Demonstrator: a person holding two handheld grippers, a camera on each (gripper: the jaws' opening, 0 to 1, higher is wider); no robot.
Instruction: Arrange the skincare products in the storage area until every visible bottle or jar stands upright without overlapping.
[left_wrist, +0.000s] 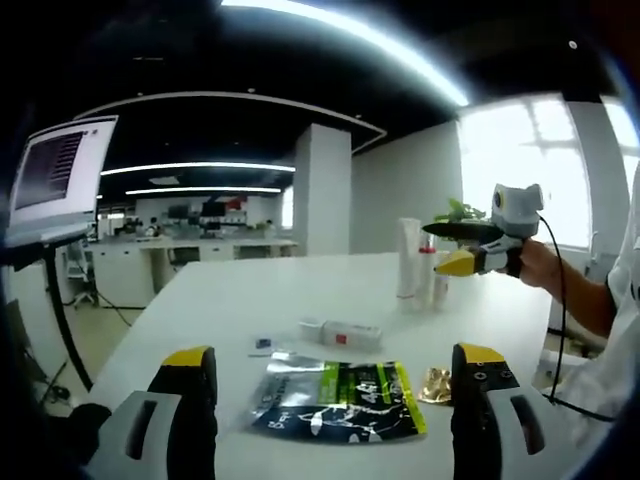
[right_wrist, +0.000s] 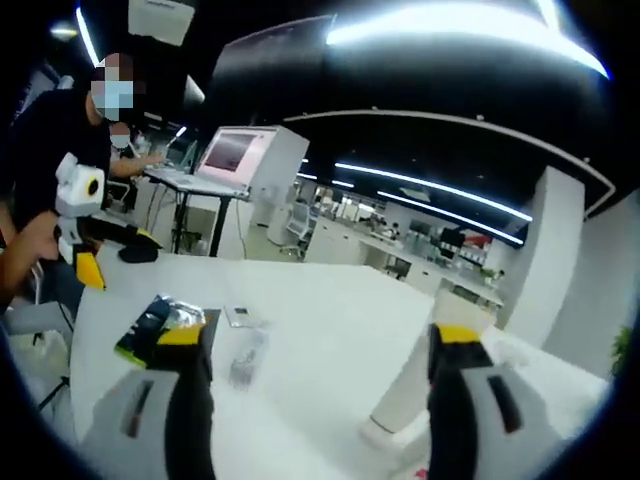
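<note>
On the white table (left_wrist: 230, 300), a tall white tube (left_wrist: 408, 258) stands upright beside two small bottles (left_wrist: 430, 278). A white tube with a red label (left_wrist: 340, 331) lies flat nearer me. My left gripper (left_wrist: 334, 358) is open, with its jaws wide apart over a dark green sachet (left_wrist: 335, 398). My right gripper (left_wrist: 452, 250) hovers beside the standing tube, held by a hand. In the right gripper view, that gripper (right_wrist: 320, 345) is open, and the tall tube (right_wrist: 405, 385) rises just inside its right jaw, untouched. The left gripper (right_wrist: 105, 255) shows far left.
A small gold packet (left_wrist: 435, 385) and a small blue item (left_wrist: 263, 344) lie near the sachet (right_wrist: 160, 320). The lying tube (right_wrist: 248, 358) and a small card (right_wrist: 240, 316) sit mid-table. A monitor on a stand (left_wrist: 60, 175) is beyond the table's left edge.
</note>
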